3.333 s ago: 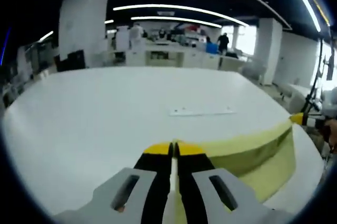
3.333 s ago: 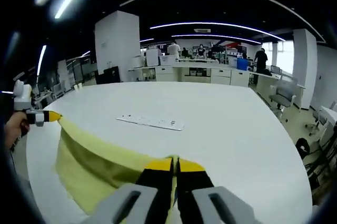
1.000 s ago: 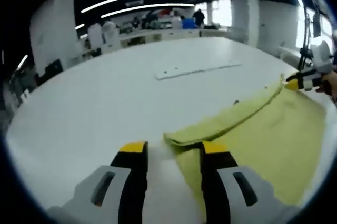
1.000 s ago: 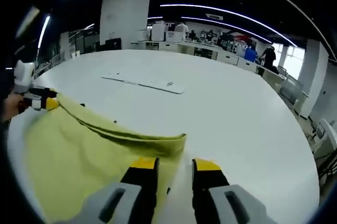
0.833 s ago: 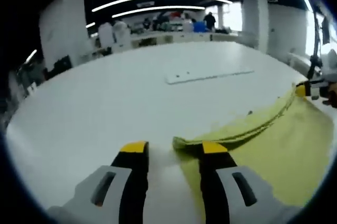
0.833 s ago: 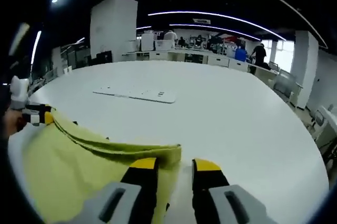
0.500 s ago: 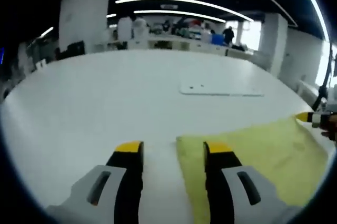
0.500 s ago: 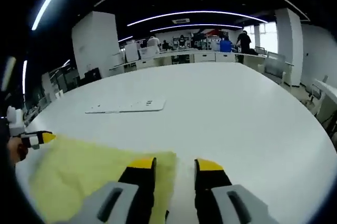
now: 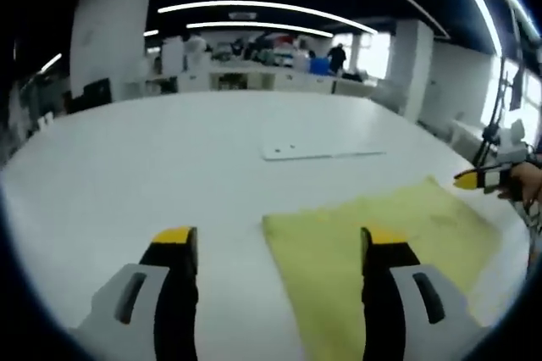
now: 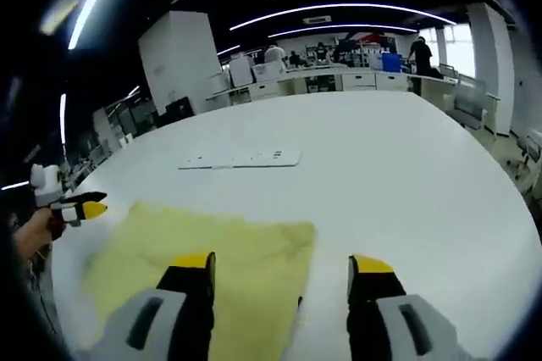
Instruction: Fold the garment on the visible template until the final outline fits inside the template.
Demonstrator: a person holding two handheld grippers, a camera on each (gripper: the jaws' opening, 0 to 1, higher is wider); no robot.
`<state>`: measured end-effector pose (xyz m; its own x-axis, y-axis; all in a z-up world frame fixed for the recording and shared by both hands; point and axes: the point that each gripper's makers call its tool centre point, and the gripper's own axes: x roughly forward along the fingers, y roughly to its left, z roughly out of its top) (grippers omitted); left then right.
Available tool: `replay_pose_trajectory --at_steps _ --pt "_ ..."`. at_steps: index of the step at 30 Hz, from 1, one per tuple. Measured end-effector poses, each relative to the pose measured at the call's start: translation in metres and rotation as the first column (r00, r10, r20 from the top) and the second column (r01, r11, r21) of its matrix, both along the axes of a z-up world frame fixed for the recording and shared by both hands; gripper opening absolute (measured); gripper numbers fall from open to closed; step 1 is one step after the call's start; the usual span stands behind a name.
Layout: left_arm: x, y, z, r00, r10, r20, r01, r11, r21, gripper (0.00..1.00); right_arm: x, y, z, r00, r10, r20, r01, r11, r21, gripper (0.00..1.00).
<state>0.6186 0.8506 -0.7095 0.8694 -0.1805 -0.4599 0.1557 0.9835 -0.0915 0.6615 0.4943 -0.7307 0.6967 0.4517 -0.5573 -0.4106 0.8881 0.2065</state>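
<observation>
A pale yellow garment (image 9: 381,230) lies flat on the white table (image 9: 169,158), a single spread layer with its far left corner just ahead of my left gripper (image 9: 279,238). That gripper is open wide, its right jaw over the cloth and its left jaw over bare table. In the right gripper view the same garment (image 10: 203,242) spreads to the left, and my right gripper (image 10: 282,263) is open with its left jaw over the cloth's right edge. Each gripper also shows at the other view's side: the right gripper (image 9: 476,179), and the left gripper (image 10: 83,207), each held in a hand.
A flat white strip (image 9: 320,151) with small holes lies on the table beyond the garment, also seen as the strip (image 10: 241,158). Desks, a white pillar (image 10: 182,56) and people stand far behind the table. The table's rounded edge (image 10: 508,208) runs at the right.
Both grippers, shut on the lifted garment's top edge 3.3 s ago, let go and opened wider. The cloth dropped from a raised fold to lying flat on the table.
</observation>
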Motion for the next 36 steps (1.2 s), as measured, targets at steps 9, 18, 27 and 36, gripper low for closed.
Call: replay_pose_trajectory --at_steps 9,18,27,36 --pt "-0.037 -0.014 0.004 0.992 -0.124 -0.024 0.124 0.992 0.000 0.84 -0.037 0.001 0.016 0.996 0.090 -0.012 -0.090 0.996 0.004 0.68" --pt "-0.074 -0.024 0.008 0.976 -0.215 -0.020 0.214 0.976 -0.031 0.84 -0.077 -0.004 0.016 0.984 0.172 -0.042 -0.173 0.985 -0.019 0.66" --pt "-0.111 -0.021 -0.001 0.973 -0.223 -0.067 0.217 0.973 -0.081 0.78 -0.114 -0.007 0.010 0.979 0.187 -0.078 -0.188 0.982 -0.003 0.60" --pt "-0.132 -0.025 -0.011 0.975 -0.213 -0.065 0.206 0.973 -0.099 0.62 -0.146 -0.014 -0.001 0.973 0.193 -0.124 -0.196 0.981 -0.013 0.44"
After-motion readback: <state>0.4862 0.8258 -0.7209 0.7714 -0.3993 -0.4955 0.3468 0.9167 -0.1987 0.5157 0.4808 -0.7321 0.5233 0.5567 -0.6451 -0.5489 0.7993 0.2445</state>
